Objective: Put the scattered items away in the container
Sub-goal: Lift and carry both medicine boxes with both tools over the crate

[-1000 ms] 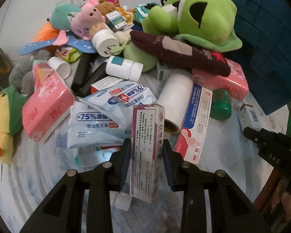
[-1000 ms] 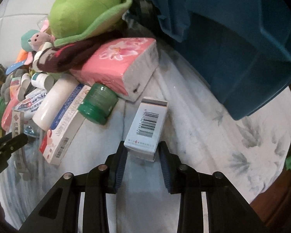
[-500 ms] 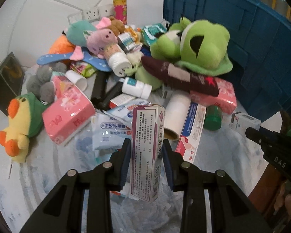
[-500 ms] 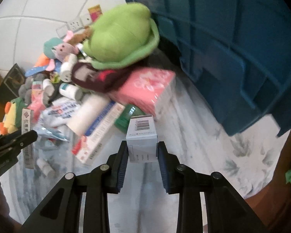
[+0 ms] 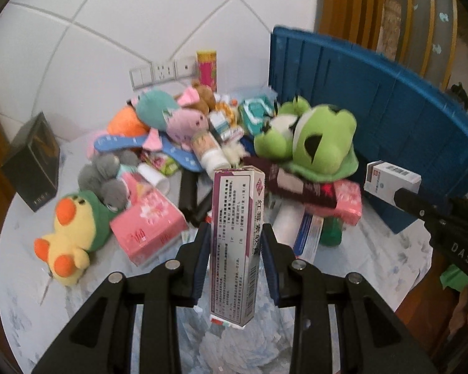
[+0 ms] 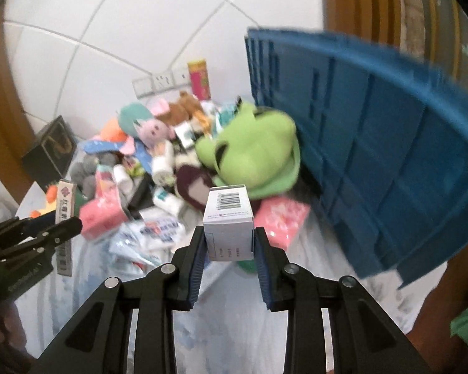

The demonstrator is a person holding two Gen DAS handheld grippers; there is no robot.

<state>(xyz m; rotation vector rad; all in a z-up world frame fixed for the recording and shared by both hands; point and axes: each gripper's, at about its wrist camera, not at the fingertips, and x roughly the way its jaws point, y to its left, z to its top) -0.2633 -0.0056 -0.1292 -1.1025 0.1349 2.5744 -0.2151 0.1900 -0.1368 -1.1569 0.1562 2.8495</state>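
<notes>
Left gripper [image 5: 235, 255] has its jaws clamped on the tall purple-white box [image 5: 235, 243], long axis upright, mid-frame (text sideways). Right gripper [image 6: 228, 258] pinches the small white box [image 6: 228, 224], barcode up, centre frame, left of the blue crate [image 6: 374, 155].

I've lifted both grippers well clear of the bench since a second ago: right gripper [image 6: 228, 251] went from straddling the white barcode box [image 6: 228, 218] flat on the cloth to carrying it, left gripper [image 5: 235, 251] raised the pink carton [image 5: 235, 237] off the pile.
</notes>
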